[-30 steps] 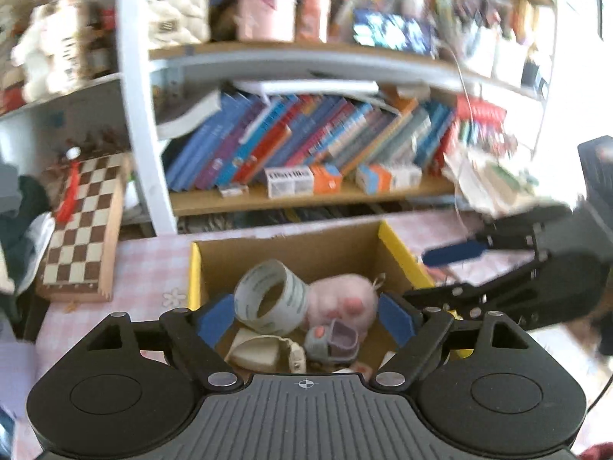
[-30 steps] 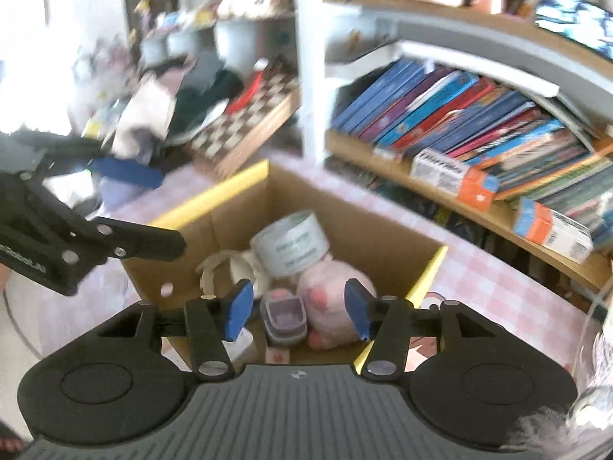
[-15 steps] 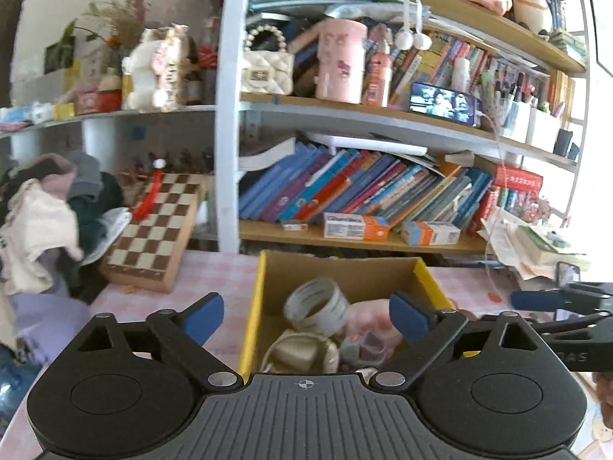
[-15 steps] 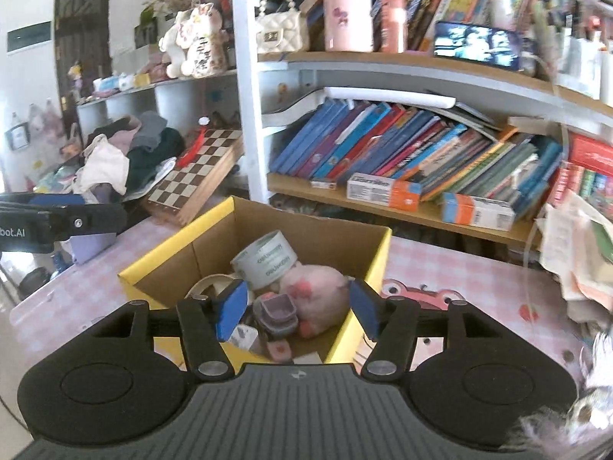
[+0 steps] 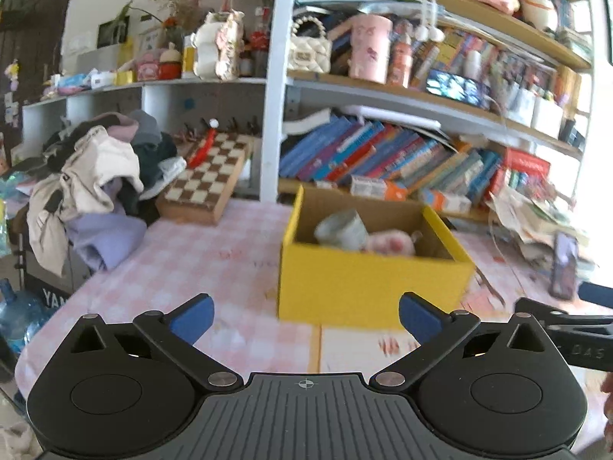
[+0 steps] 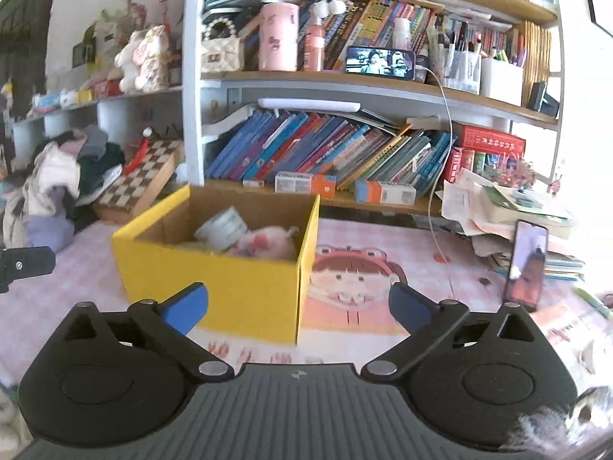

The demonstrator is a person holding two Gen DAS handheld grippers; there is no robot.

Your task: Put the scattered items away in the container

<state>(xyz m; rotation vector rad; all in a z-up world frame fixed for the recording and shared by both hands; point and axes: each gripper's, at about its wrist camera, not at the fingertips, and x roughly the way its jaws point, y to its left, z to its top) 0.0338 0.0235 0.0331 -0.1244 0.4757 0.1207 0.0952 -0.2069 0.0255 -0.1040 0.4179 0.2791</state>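
Note:
A yellow cardboard box (image 5: 367, 287) stands on the pink checked table; it also shows in the right wrist view (image 6: 214, 287). Inside it lie a roll of tape (image 5: 343, 226) and a pink plush toy (image 5: 390, 241); both show in the right wrist view, the tape (image 6: 222, 226) beside the plush (image 6: 268, 241). My left gripper (image 5: 306, 318) is open and empty, held back from the box's near wall. My right gripper (image 6: 299, 306) is open and empty, in front of the box's near corner. The right gripper's arm (image 5: 567, 326) shows at the left view's right edge.
A bookshelf (image 6: 325, 153) full of books rises behind the table. A chessboard (image 5: 207, 180) and a pile of clothes (image 5: 92, 176) lie at the back left. A phone (image 6: 526, 264) leans on stacked papers at the right. A cartoon mat (image 6: 352, 287) lies right of the box.
Both grippers have pulled back and up from over the box, so its yellow outer wall now shows. Their jaws have opened wider. The items stay in the box.

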